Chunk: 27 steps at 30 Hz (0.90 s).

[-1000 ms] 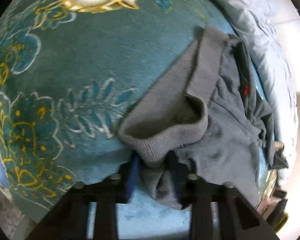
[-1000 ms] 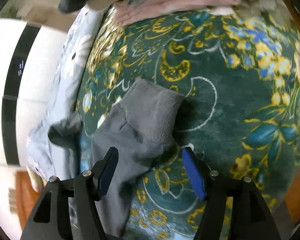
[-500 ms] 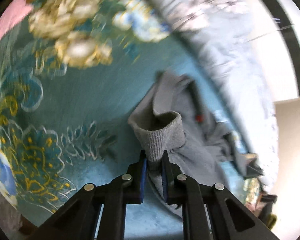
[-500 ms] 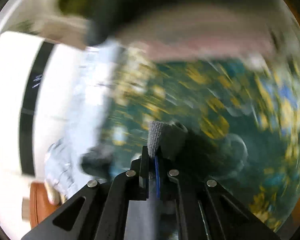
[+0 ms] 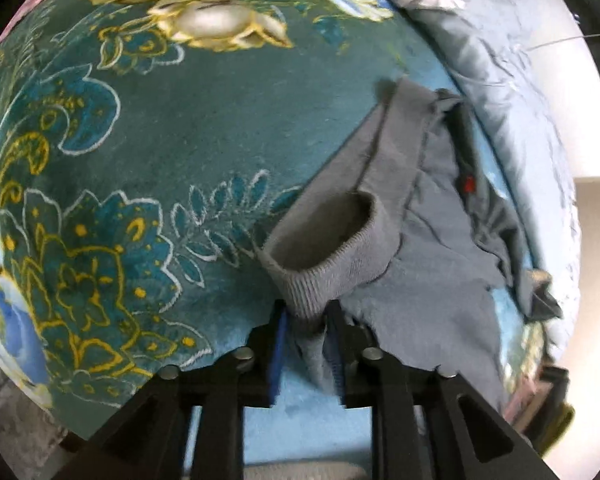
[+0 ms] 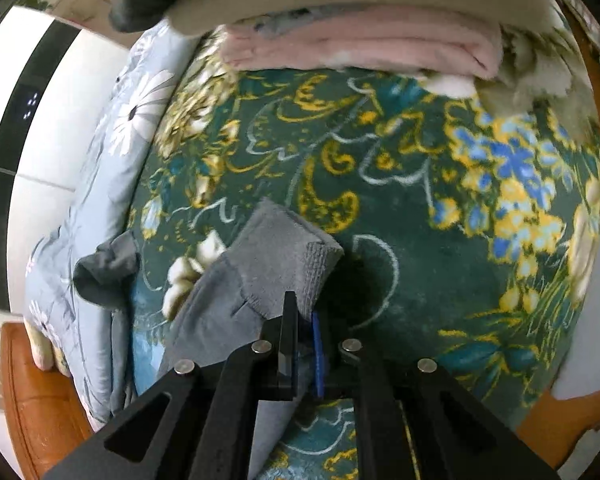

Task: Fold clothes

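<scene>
While both claws' jaws ease open, left claw (image 5: 306, 332) probably grips cuff (image 5: 324, 248), right claw (image 6: 304, 320) pinches hem (image 6: 296, 272); lift evenly.

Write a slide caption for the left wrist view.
Left gripper opening around ribbed cuff of grey knitted garment on teal floral blanket.
</scene>
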Each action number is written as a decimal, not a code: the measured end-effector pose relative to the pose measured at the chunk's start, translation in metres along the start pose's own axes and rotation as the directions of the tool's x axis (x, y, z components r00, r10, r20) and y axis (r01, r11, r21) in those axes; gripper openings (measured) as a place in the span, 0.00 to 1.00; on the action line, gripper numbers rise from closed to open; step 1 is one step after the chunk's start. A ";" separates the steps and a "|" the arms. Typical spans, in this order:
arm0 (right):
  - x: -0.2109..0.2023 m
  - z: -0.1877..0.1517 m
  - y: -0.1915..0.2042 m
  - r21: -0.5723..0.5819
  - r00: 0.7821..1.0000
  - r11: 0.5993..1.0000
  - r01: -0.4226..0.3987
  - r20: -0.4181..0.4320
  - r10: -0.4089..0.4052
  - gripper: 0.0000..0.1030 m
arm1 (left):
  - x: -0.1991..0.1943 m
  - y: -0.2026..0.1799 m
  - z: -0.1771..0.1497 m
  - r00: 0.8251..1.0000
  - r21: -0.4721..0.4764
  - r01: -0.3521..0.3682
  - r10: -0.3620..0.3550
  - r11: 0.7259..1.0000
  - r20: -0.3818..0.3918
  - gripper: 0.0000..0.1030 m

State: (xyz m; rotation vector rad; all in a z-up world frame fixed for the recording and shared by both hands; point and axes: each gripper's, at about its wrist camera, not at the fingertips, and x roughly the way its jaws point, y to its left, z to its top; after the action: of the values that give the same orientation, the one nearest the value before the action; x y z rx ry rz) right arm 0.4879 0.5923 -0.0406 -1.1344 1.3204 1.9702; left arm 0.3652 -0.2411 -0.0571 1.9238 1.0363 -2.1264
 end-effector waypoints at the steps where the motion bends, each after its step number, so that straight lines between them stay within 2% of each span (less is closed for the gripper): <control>1: -0.004 0.000 0.004 -0.016 1.000 1.000 0.008 0.003 -0.007 0.27 | -0.008 0.001 0.001 1.000 0.010 0.005 -0.005 1.000 0.008 0.43; 2: -0.007 -0.001 0.009 -0.025 1.000 0.999 0.020 0.014 -0.020 0.44 | -0.013 0.001 0.004 1.000 0.015 0.009 -0.009 1.000 0.025 0.46; 3: -0.011 -0.002 0.013 -0.033 0.999 0.999 0.033 0.027 -0.032 0.46 | -0.019 0.000 0.007 0.999 0.019 0.013 -0.014 1.000 0.044 0.48; 5: -0.017 -0.004 0.024 -0.050 0.997 0.997 0.061 0.056 -0.058 0.47 | -0.025 -0.005 0.017 0.997 0.032 0.015 -0.017 0.999 0.081 0.50; 7: -0.022 -0.004 0.038 -0.066 0.994 0.994 0.083 0.080 -0.078 0.47 | -0.015 -0.020 0.032 0.996 0.055 0.022 -0.027 0.998 0.086 0.50; 10: -0.028 -0.005 0.066 -0.116 0.993 0.989 0.088 0.084 -0.078 0.47 | 0.016 -0.058 0.064 0.998 0.136 0.003 -0.012 0.991 0.067 0.50; 11: -0.030 -0.006 0.077 -0.139 0.993 0.986 0.090 0.083 -0.079 0.47 | 0.016 -0.073 0.073 0.996 0.179 -0.014 -0.001 0.984 0.087 0.50; 13: -0.034 -0.010 0.098 -0.194 0.993 0.976 0.099 0.089 -0.083 0.47 | 0.017 -0.101 0.081 0.983 0.265 -0.105 0.060 0.958 0.172 0.50; 14: -0.035 -0.012 0.107 -0.215 0.992 0.971 0.103 0.089 -0.086 0.48 | 0.014 -0.117 0.081 0.970 0.311 -0.154 0.084 0.938 0.227 0.50; 16: -0.036 -0.018 0.125 -0.256 0.992 0.960 0.112 0.089 -0.092 0.48 | 0.005 -0.145 0.070 0.940 0.414 -0.246 0.111 0.877 0.324 0.50; 18: -0.032 -0.022 0.135 -0.269 0.992 0.956 0.114 0.078 -0.096 0.48 | -0.004 -0.173 0.058 0.901 0.501 -0.339 0.122 0.796 0.417 0.50; 19: -0.029 -0.024 0.139 -0.270 0.993 0.956 0.115 0.070 -0.100 0.48 | -0.007 -0.181 0.054 0.893 0.522 -0.358 0.119 0.774 0.434 0.50; 21: -0.021 -0.027 0.147 -0.269 0.993 0.956 0.116 0.052 -0.105 0.48 | -0.011 -0.191 0.049 0.889 0.547 -0.370 0.115 0.751 0.444 0.50; 24: -0.008 -0.032 0.163 -0.281 0.993 0.953 0.115 0.020 -0.114 0.48 | -0.014 -0.202 0.050 0.896 0.558 -0.367 0.122 0.744 0.427 0.51; 27: 0.002 -0.037 0.179 -0.315 0.993 0.943 0.107 -0.010 -0.116 0.48 | -0.017 -0.207 0.047 0.889 0.576 -0.383 0.119 0.722 0.442 0.55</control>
State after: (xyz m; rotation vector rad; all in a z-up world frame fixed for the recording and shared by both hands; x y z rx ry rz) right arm 0.3614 0.4866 0.0394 -1.3548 0.9522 2.1364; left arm 0.2266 -0.1137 0.0433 1.5936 -0.0910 -2.7402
